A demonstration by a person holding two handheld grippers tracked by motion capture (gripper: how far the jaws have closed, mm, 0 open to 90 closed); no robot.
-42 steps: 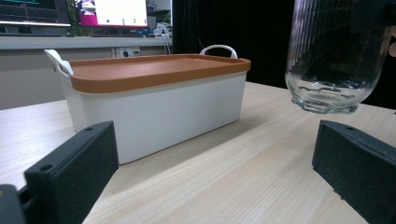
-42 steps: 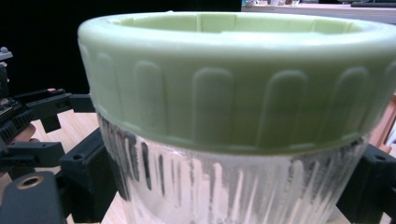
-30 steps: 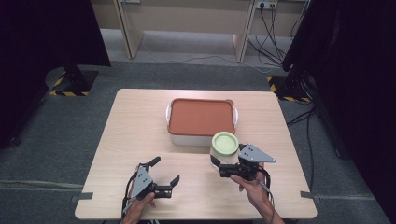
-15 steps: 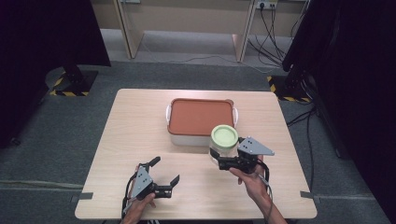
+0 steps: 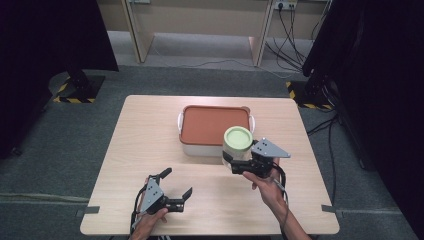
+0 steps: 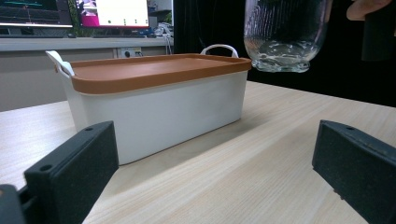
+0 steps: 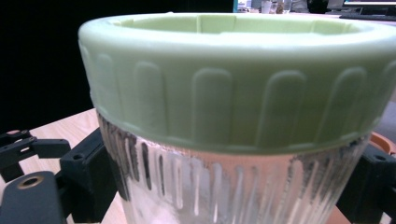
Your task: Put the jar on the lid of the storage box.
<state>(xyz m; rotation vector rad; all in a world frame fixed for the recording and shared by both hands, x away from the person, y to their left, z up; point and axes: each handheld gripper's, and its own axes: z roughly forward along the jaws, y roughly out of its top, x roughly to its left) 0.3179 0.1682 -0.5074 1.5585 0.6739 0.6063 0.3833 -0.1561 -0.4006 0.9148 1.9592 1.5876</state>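
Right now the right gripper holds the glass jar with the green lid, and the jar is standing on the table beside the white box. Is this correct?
Not quite. The right gripper does hold the glass jar, jaws closed on its ribbed body, and it is beside the white box. But the jar is lifted, not standing: the left gripper view shows its base in the air above the table.

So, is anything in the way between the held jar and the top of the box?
Nothing visible. The right gripper holds the jar in the air at the box's near right corner. Its brown lid is bare and shut; the left gripper sits apart, open.
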